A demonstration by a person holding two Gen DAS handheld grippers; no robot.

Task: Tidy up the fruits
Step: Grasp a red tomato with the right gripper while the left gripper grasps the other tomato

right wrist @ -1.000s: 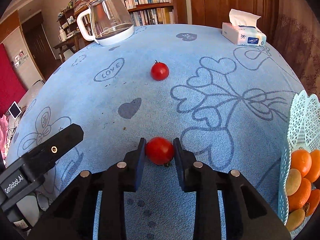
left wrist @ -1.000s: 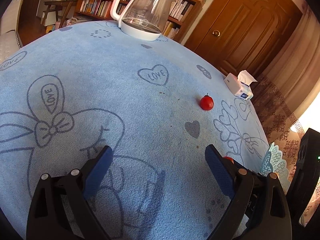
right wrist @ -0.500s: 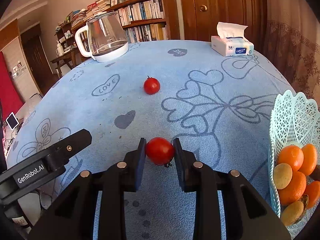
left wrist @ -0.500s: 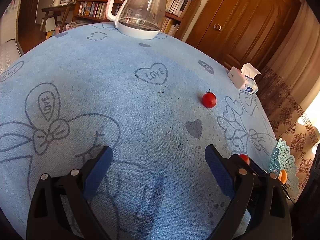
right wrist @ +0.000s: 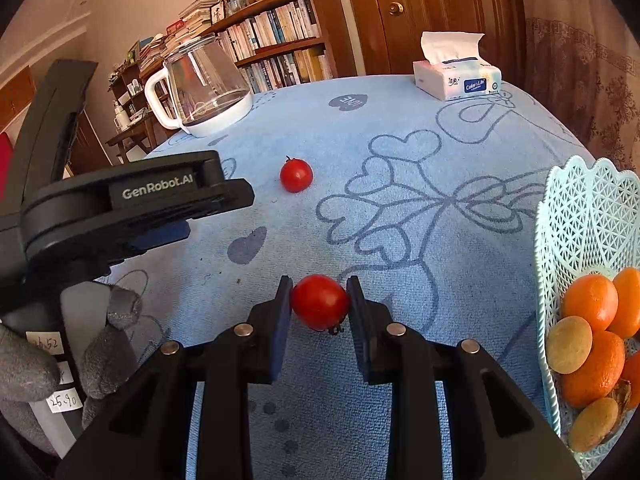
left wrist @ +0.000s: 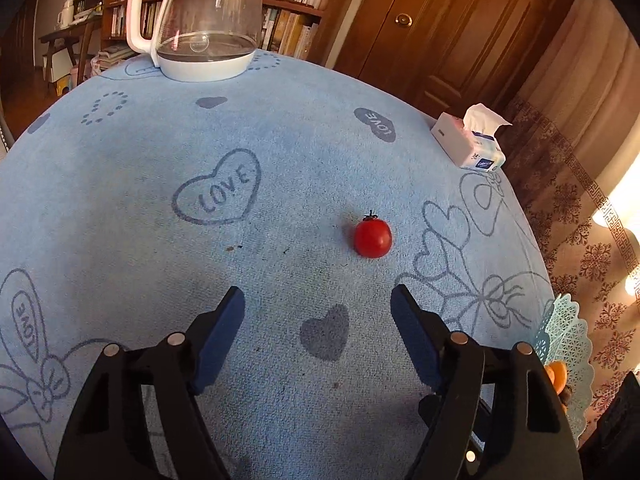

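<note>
Because the job was to gather loose fruit into one place, the nearer tomato (right wrist: 320,302) sat pinched between the blue pads of the right tool (right wrist: 319,304), its sides pressed by both jaws and its stem end hanging below, apparently clear of the cloth though the view did not settle that. That firm squeeze across the widest part looked chosen to keep a round, smooth fruit from rolling out on the way over. The other tomato (left wrist: 372,238) lay free on the blue cloth of the tabletop (left wrist: 120,184), stem up, ahead of the left tool (left wrist: 318,300) and a little right of its centre line. The left tool's jaws had just been closing from a wider spread, yet nothing was between them and the pads stood well apart; I judged this a pre-shaping to the small fruit before the reach was finished. The turquoise lattice basket (right wrist: 580,216) stood at the tabletop's right edge, already holding oranges (right wrist: 590,300) and brownish oval fruits (right wrist: 568,344), so it was probably the destination. A glass kettle (left wrist: 208,20) and a tissue box (left wrist: 468,146) stood at the far side, well clear of both tomatoes. A gloved hand (right wrist: 36,376) showed on the left tool's handle.
</note>
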